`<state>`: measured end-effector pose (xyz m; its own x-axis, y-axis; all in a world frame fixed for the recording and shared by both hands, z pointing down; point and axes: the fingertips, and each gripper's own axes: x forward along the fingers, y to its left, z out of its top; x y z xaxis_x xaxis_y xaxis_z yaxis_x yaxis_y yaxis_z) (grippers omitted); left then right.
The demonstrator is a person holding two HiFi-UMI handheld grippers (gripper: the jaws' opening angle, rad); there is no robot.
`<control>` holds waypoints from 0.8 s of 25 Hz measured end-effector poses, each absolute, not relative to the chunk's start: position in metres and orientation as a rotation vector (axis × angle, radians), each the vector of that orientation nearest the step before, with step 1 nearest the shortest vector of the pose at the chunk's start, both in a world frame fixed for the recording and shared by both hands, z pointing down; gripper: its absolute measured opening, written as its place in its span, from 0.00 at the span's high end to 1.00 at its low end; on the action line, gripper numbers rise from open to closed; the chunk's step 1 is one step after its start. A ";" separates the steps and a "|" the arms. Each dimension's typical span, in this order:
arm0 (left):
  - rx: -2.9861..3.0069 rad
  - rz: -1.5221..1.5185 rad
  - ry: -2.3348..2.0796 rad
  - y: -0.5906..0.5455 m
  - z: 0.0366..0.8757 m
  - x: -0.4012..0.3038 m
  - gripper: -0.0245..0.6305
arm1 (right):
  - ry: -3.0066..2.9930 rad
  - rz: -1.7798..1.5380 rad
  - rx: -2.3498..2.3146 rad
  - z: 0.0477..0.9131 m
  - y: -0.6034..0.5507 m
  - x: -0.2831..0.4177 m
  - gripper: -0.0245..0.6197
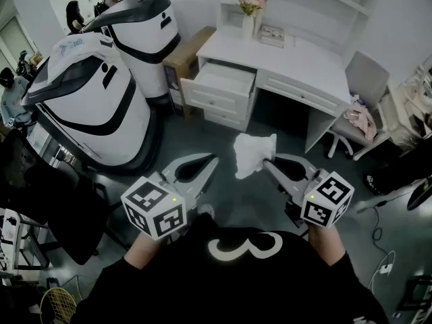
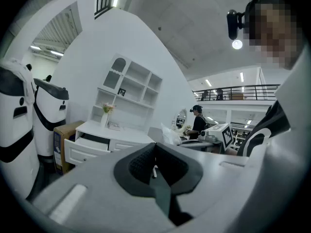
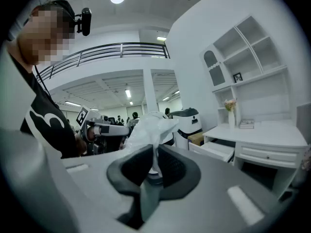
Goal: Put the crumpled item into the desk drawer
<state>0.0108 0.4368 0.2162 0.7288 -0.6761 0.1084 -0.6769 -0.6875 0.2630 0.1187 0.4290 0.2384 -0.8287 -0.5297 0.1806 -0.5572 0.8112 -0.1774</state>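
Two grippers out in front, above the floor. Right gripper (image 1: 264, 162) clamped on the wad (image 1: 253, 154), pinched low at the tips, billowing up and leftward past the jaws. Left gripper (image 1: 214, 158) closed, nothing between, tips just beside the wad, apart from it. Well ahead, drawer (image 1: 223, 83) pulled open at the desk's (image 1: 290, 59) left end.

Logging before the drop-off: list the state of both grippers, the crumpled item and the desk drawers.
left gripper: shut, nothing in it.
right gripper: shut on the crumpled item.
crumpled item: pinched by one end, held in the air.
top left drawer: pulled open.
long drawer: closed.
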 end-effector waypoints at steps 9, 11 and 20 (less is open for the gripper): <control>2.671 0.013 -1.037 0.435 0.219 0.013 0.95 | -2.883 0.336 0.933 0.240 0.427 0.123 0.90; 2.679 0.018 -1.038 0.435 0.219 0.015 0.95 | -2.884 0.326 0.949 0.241 0.428 0.125 0.90; 2.692 0.070 -1.032 0.428 0.216 0.053 0.95 | -2.912 0.393 1.043 0.238 0.419 0.165 0.90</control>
